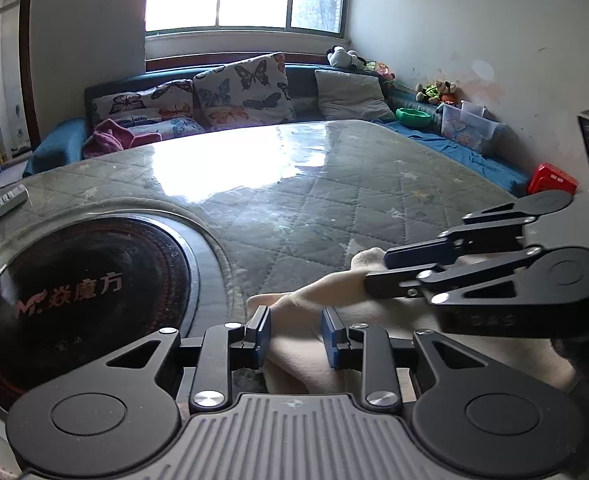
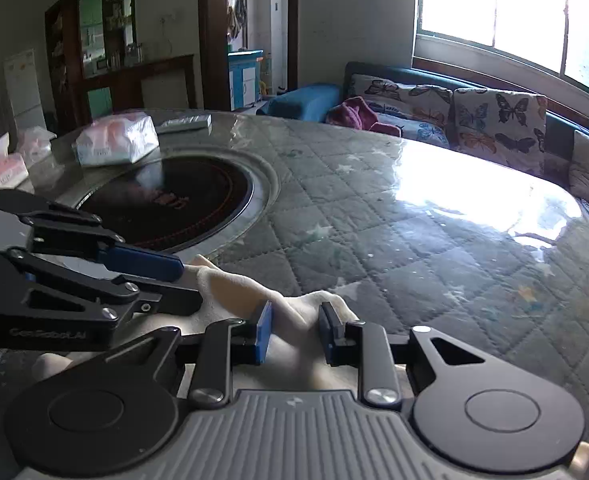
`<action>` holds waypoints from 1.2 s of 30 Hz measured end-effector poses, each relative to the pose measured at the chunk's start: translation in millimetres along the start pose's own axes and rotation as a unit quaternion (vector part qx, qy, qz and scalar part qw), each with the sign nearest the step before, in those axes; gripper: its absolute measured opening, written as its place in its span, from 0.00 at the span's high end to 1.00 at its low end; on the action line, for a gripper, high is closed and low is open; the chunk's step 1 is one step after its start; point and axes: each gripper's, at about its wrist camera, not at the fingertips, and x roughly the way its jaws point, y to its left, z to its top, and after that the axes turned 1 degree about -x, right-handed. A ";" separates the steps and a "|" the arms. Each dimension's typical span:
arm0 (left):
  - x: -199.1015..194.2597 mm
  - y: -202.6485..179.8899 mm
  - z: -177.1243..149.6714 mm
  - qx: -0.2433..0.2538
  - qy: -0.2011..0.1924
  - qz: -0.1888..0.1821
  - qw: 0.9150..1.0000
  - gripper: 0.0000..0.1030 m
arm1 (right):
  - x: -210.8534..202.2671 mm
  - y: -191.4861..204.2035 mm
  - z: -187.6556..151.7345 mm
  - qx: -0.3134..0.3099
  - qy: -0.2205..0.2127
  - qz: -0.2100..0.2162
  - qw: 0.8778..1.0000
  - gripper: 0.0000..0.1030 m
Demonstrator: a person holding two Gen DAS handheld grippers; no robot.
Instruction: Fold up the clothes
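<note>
Cloth: cream garment (image 1: 318, 340), bunched at the 6 o'clock edge of the quilted tabletop (image 1: 334, 184).
Left hand-held gripper (image 1: 296, 336): jaws apart, straddling a raised fold of cloth.
Right hand-held gripper (image 2: 294, 330): jaws apart, a ridge of cloth between them.
Burner: round black hotplate (image 2: 166, 204), at 10 o'clock from the cloth.

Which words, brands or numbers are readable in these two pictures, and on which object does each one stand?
"M 焱魔方": red print on the black round cooktop set into the table; in the right wrist view it is blurred.
"GenRobot.AI": faint raised letters on the body of the left tongs.
Raised letters on the right tongs: too faint to read.
Print on the tissue pack: too small to read.
</note>
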 end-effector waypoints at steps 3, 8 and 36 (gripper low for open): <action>-3.6 2.9 0.5 -0.005 -0.003 0.009 1.000 0.69 | 3.3 -4.9 4.4 0.017 -0.003 0.005 1.000 0.76; -9.7 7.8 1.4 -0.013 -0.009 0.025 1.000 0.71 | -16.0 -8.6 6.5 0.015 -0.016 0.009 1.000 0.76; -10.7 -24.6 -18.3 -0.010 0.000 -0.025 1.000 0.70 | -49.6 -12.9 -34.3 0.043 -0.020 -0.014 0.999 0.78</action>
